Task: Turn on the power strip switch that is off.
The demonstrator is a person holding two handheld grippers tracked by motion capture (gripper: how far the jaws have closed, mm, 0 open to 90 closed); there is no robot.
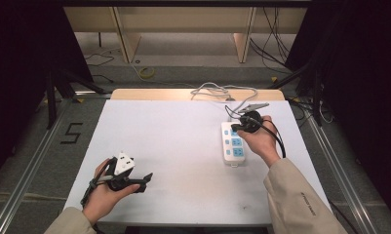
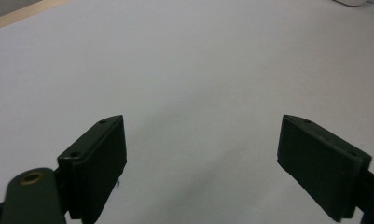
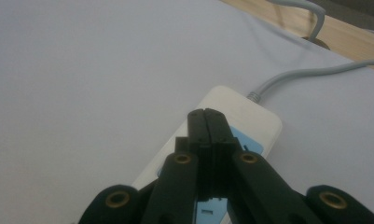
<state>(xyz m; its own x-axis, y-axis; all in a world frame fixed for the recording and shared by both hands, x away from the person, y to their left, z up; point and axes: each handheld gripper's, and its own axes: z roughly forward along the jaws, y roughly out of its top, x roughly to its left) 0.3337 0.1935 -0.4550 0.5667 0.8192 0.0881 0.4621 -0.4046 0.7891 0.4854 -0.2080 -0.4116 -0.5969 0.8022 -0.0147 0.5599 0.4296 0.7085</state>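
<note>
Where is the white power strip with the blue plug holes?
In the high view the power strip lies on the right side of the white table, directly under the right gripper. Its grey cord trails off toward the table's far edge.

White power strip (image 1: 233,144) with blue sockets, flat on table's right side

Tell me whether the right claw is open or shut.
Shut. In the right gripper view the right claw has its jaws pressed together with no gap and nothing between them, poised above the white power strip.
</note>
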